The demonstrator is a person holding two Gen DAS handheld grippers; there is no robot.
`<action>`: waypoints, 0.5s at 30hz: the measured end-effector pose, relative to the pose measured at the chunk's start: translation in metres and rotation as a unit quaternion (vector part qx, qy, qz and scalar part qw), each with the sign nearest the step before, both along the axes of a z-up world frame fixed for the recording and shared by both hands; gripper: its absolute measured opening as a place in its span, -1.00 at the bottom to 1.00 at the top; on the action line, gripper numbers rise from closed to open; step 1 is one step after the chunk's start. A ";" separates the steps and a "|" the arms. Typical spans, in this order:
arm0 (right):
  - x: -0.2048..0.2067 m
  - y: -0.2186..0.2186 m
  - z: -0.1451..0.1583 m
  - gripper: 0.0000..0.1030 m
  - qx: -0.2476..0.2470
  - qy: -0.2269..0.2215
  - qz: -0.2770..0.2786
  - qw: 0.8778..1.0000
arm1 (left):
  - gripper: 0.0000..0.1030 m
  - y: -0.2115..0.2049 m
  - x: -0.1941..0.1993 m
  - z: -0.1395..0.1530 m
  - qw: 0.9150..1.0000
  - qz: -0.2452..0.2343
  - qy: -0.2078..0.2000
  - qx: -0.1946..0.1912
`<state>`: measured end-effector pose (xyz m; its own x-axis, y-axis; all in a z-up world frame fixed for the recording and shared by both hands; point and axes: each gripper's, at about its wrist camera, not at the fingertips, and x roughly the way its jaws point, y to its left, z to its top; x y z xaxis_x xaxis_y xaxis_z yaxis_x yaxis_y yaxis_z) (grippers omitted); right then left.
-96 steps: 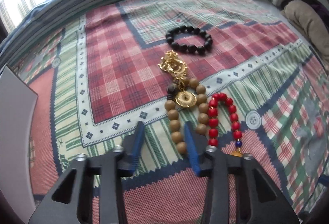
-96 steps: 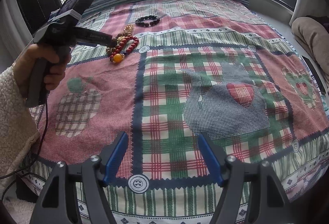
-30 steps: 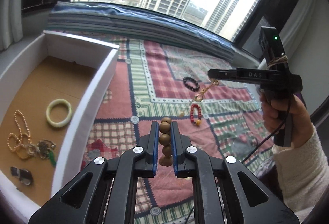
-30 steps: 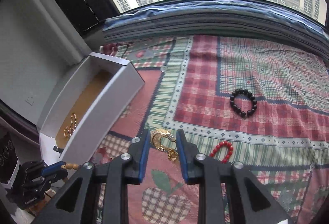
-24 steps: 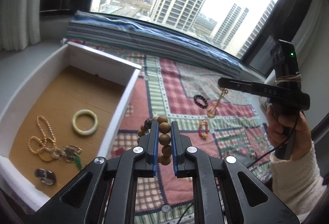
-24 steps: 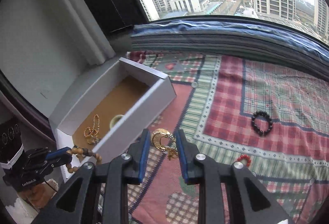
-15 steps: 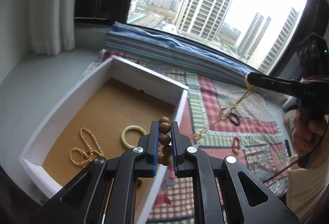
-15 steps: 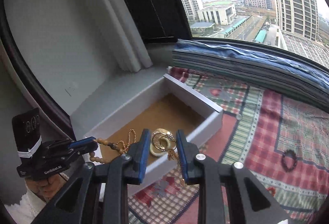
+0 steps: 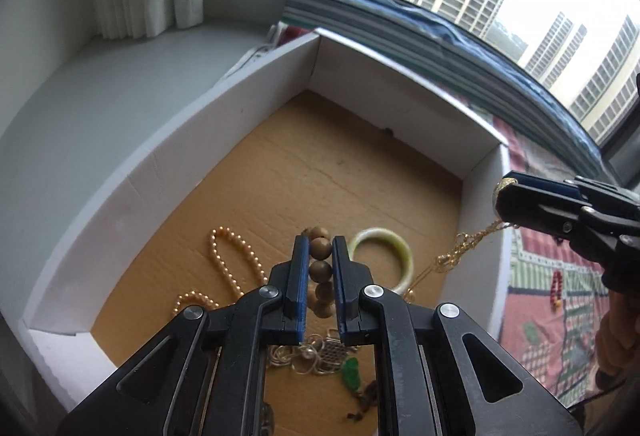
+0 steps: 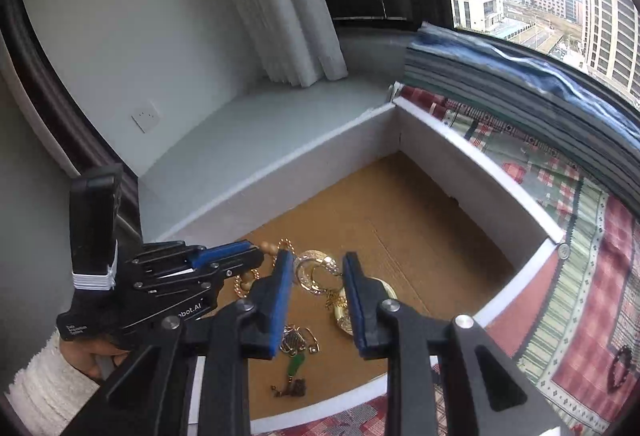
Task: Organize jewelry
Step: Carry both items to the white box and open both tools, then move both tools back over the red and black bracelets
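Both grippers have swung from the plaid quilt to above the white cardboard box (image 9: 168, 171). Release low, apart from the pearl strand (image 9: 228, 256). Left gripper (image 9: 320, 268), level, pinches the brown wooden-bead bracelet (image 9: 320, 260); right gripper (image 10: 316, 276) clamps the gold pendant chain (image 10: 316, 272), dangling inside.

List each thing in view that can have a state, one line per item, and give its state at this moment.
left gripper: shut on wooden bead bracelet, above box
right gripper: shut on gold necklace, chain dangling
white box: open, no lid seen
jade bangle: lying flat in box
pearl strand: loose on box floor
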<state>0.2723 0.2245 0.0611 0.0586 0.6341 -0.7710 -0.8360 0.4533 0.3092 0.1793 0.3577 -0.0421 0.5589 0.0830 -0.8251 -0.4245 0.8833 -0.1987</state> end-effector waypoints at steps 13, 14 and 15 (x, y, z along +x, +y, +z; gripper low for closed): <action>-0.005 -0.023 -0.029 -0.07 -0.024 0.012 -0.026 0.999 | 0.26 -0.007 -0.020 -0.006 0.999 0.020 0.022 0.031; -0.006 -0.028 -0.024 0.03 -0.017 0.007 -0.028 0.999 | 0.31 -0.013 -0.027 0.002 0.999 0.019 0.013 0.038; -0.009 -0.037 -0.017 0.14 -0.011 -0.001 -0.033 0.999 | 0.42 -0.020 -0.033 0.008 0.999 0.019 0.003 0.047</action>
